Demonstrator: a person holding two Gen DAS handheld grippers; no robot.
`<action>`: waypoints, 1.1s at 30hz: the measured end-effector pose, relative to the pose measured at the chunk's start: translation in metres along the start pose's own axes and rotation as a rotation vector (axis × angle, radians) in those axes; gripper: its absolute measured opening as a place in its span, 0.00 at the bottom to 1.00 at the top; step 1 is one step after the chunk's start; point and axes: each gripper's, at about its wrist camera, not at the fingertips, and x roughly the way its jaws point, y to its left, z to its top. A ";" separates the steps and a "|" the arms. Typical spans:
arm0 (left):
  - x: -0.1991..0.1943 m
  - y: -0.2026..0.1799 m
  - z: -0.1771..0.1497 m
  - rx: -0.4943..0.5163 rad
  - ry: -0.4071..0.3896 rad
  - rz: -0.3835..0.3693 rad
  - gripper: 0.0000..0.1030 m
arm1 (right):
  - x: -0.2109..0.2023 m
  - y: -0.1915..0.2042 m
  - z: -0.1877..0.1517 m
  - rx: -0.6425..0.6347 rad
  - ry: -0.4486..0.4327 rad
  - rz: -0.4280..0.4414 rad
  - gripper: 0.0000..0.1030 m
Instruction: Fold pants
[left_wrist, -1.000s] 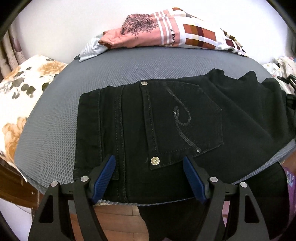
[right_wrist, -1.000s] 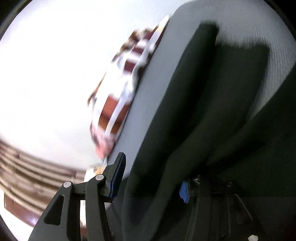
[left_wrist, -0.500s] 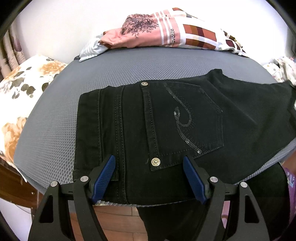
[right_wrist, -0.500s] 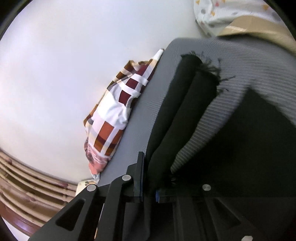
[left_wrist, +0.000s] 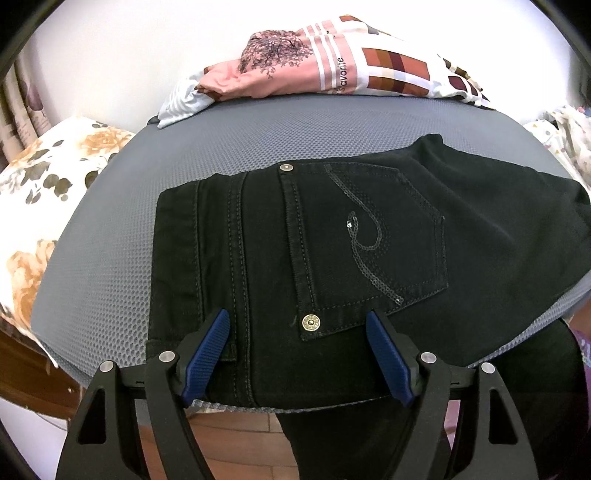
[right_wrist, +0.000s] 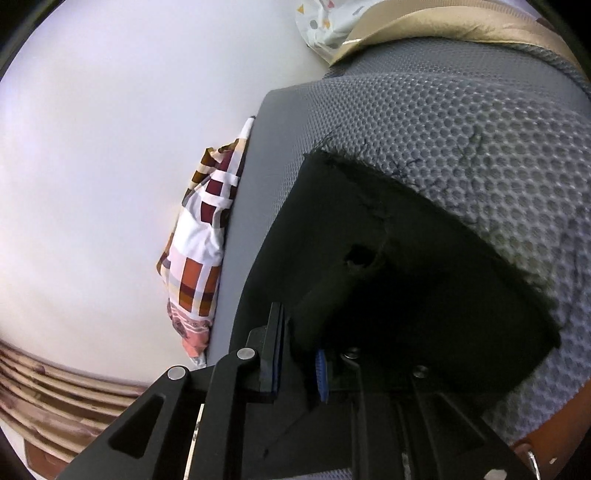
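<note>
Here, black pants (left_wrist: 332, 251) lie flat on a grey mesh-textured pad (left_wrist: 110, 251), waistband end toward the left side of the left wrist view, back pocket (left_wrist: 365, 243) face up with a sequin swirl and metal rivets at its corners. The leg portion runs off to the right, and part of the fabric hangs over the pad's near edge.

Left gripper (left_wrist: 297, 356): jaws wide apart, blue pads either side of the pocket's lower corner, low over the waist area near the pad's front edge. Nothing between them but the denim beneath; contact with the cloth cannot be told.

Right gripper (right_wrist: 299, 363): jaws nearly together, a fold of the black fabric pinched between the blue pads. In the right wrist view the pants (right_wrist: 399, 277) spread from the clamp out to a frayed hem (right_wrist: 354, 162) that lies on the mesh pad (right_wrist: 461, 122). A small hole shows in the cloth near the hem.

Surroundings: a folded pile of clothes (left_wrist: 325, 70), pink and checked, sits at the pad's far edge against a white wall, well apart from the pants; the same pile (right_wrist: 199, 254) appears left of the pad in the right wrist view. A floral cushion (left_wrist: 40, 206) lies left of the pad. Wooden floor (left_wrist: 240, 439) shows below the front edge.
</note>
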 end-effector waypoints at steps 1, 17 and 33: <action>0.000 -0.001 0.000 0.002 -0.001 0.002 0.75 | -0.003 -0.003 0.000 -0.004 0.004 -0.014 0.13; 0.001 0.002 -0.002 0.038 -0.012 -0.004 0.78 | -0.058 -0.034 -0.007 0.036 -0.004 -0.189 0.04; -0.001 0.001 -0.003 0.060 -0.038 0.004 0.79 | -0.118 -0.043 0.002 0.010 -0.216 -0.346 0.11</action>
